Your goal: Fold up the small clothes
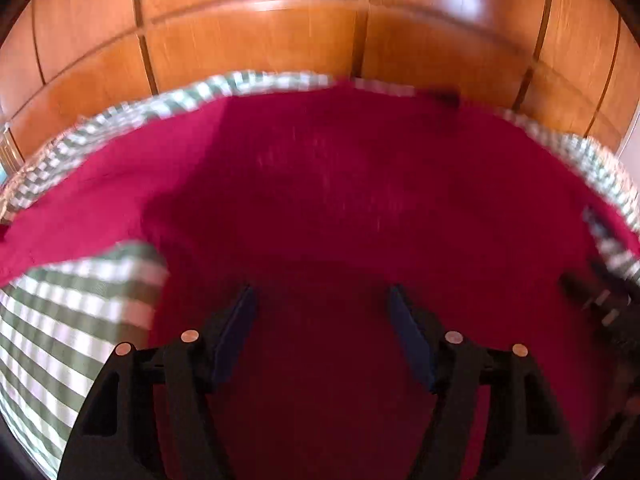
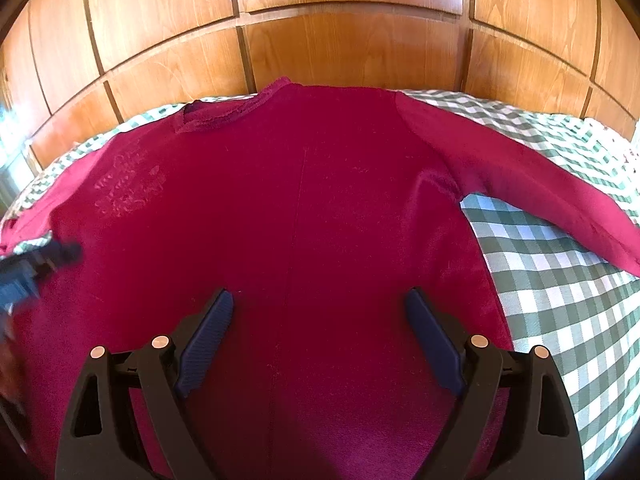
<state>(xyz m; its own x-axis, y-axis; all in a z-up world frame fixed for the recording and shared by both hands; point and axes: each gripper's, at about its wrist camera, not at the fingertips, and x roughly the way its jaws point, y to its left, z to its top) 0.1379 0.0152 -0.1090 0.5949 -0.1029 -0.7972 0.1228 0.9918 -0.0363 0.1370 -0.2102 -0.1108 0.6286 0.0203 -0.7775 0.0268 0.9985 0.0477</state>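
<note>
Crimson long-sleeved top, green-and-white checked cloth, glossy orange-brown wood panelling

both wrist views downward, close, seemingly sharing red shirt

Glossy wooden panels, orange-brown with dark grooves between them, are filling the far side in both views. Bright light is glaring off the panels near the top. A green-and-white checked cover is lying over the surface below and reaching to the foot of the panels. At the far left edge, daylight is showing, blurred.
</note>
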